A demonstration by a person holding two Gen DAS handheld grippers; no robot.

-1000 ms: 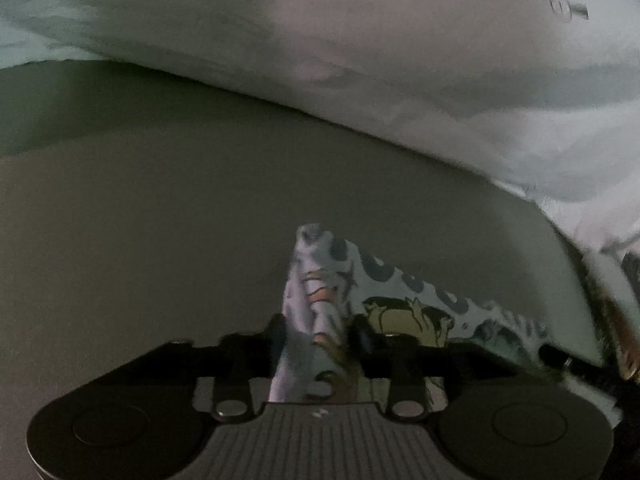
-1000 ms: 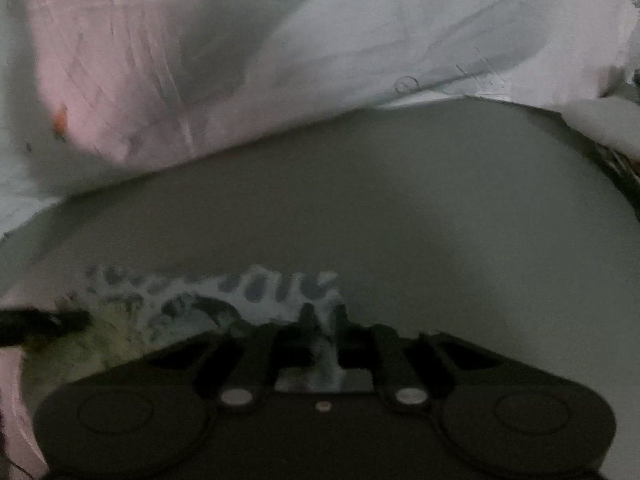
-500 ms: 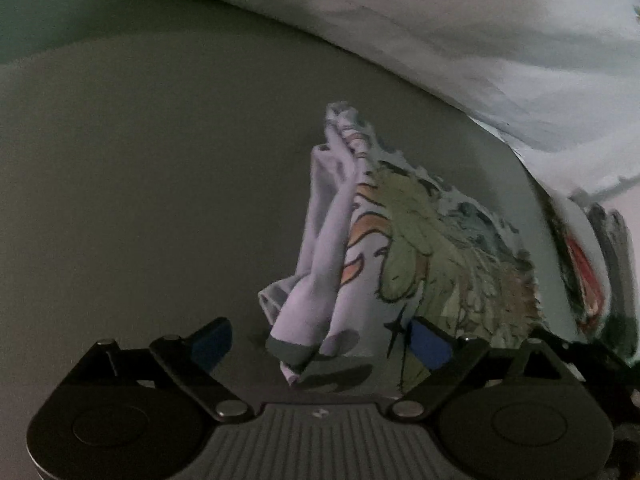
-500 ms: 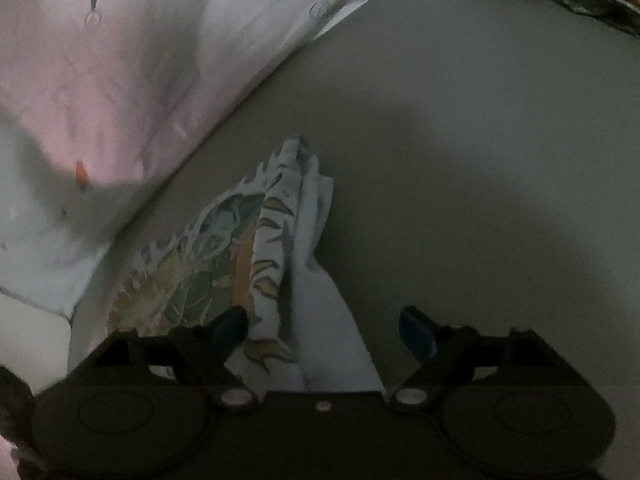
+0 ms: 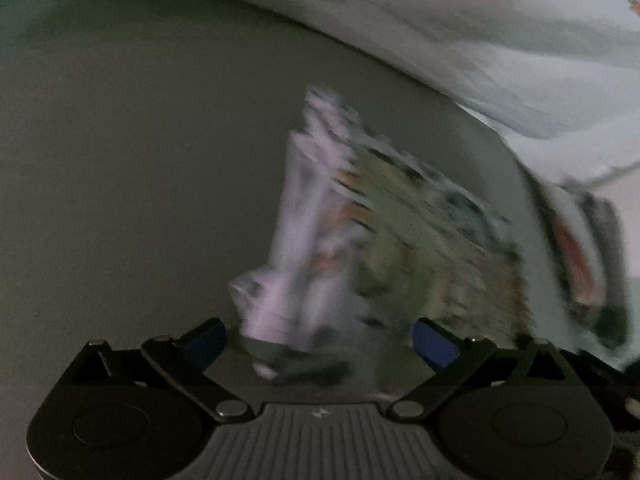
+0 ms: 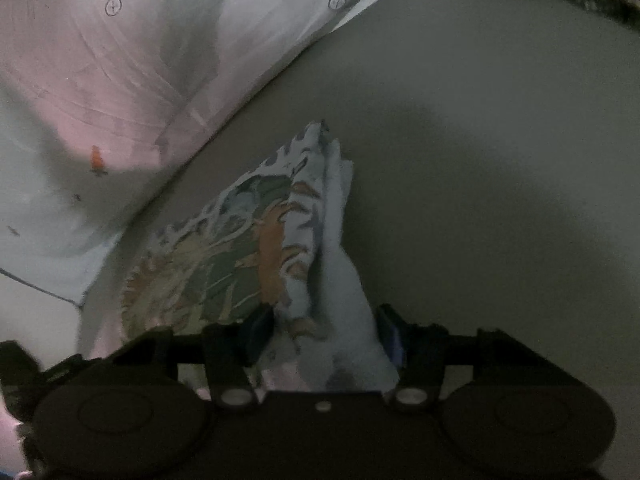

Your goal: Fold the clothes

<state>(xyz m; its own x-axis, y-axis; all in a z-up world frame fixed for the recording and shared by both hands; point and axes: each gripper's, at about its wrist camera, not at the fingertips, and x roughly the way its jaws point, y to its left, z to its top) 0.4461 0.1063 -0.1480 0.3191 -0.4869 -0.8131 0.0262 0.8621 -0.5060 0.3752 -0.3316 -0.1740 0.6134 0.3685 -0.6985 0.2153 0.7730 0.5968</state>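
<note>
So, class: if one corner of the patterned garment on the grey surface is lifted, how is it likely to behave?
The patterned garment will probably sag and drape, since it already lies in soft folds and ridges. It looks thin, so it is likely light. The bunched end between the closing fingers of the right hand-held gripper may slip or unfold if pinched by only one layer.
</note>
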